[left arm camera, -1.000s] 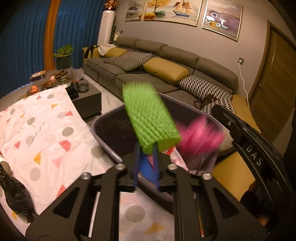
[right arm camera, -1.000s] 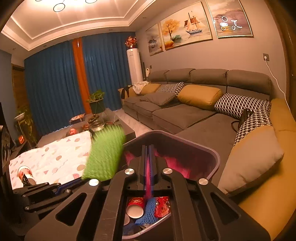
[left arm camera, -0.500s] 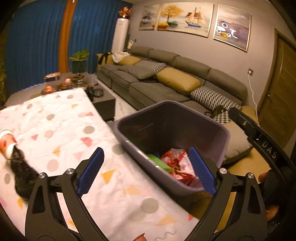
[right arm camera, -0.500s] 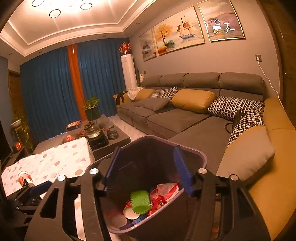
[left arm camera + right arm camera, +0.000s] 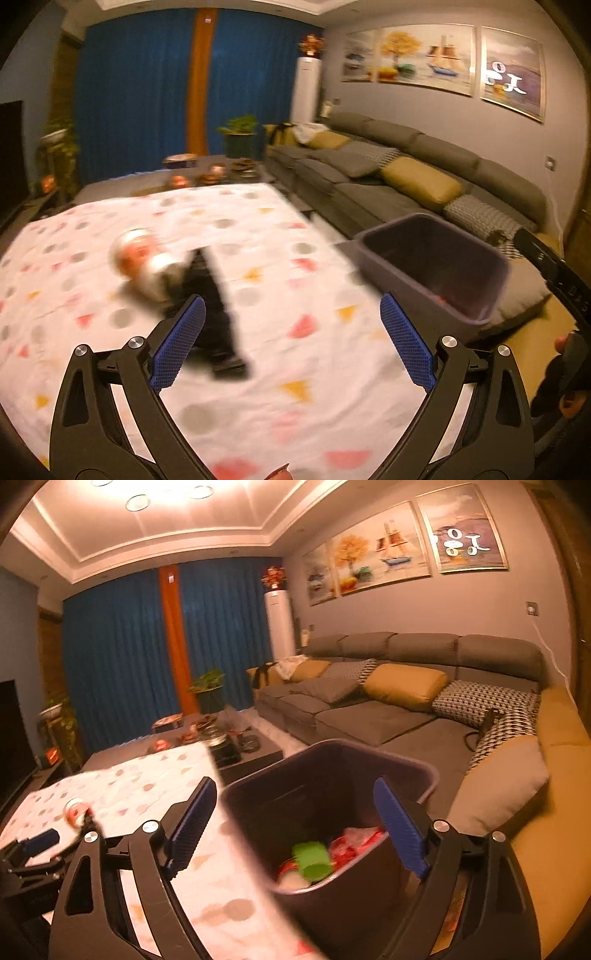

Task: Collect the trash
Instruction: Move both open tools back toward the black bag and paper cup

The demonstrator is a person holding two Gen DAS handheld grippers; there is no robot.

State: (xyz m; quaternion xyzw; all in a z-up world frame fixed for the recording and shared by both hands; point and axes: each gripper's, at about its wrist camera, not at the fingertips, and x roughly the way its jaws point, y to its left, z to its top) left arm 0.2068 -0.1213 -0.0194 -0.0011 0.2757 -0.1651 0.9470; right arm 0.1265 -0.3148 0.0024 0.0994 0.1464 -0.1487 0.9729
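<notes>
- Step in hand, as judged: between drops. The bin (image 5: pixel 332 775) already held a green foam roll (image 5: pixel 312 860), red wrappers (image 5: pixel 354 845) and a cup; more trash lay on the table (image 5: pixel 295 406).
- Trash left: a cup-like item (image 5: pixel 136 251) with a black bag (image 5: pixel 218 317) trailing toward the near side, on the patterned tablecloth, left of centre in the left wrist view. Both were motion-blurred; the cup's detail could not be read.
- Bin stood at the right edge of the table, against the sofa (image 5: pixel 369 716).
- Left tool (image 5: pixel 291 343): jaws wide, having just been opening; nothing between them, touching nothing. It pointed down over the cloth, the black bag just beyond its left pad.
- Right tool (image 5: pixel 295 823): jaws wide, also just been opening; empty, poised over the bin with the near rim between its pads but no contact seen.
- Next move, judged: bring the left tool onto the bag or cup, close, and carry it right to the bin. The limp bag may sag or slip; grip a bunched part.
</notes>
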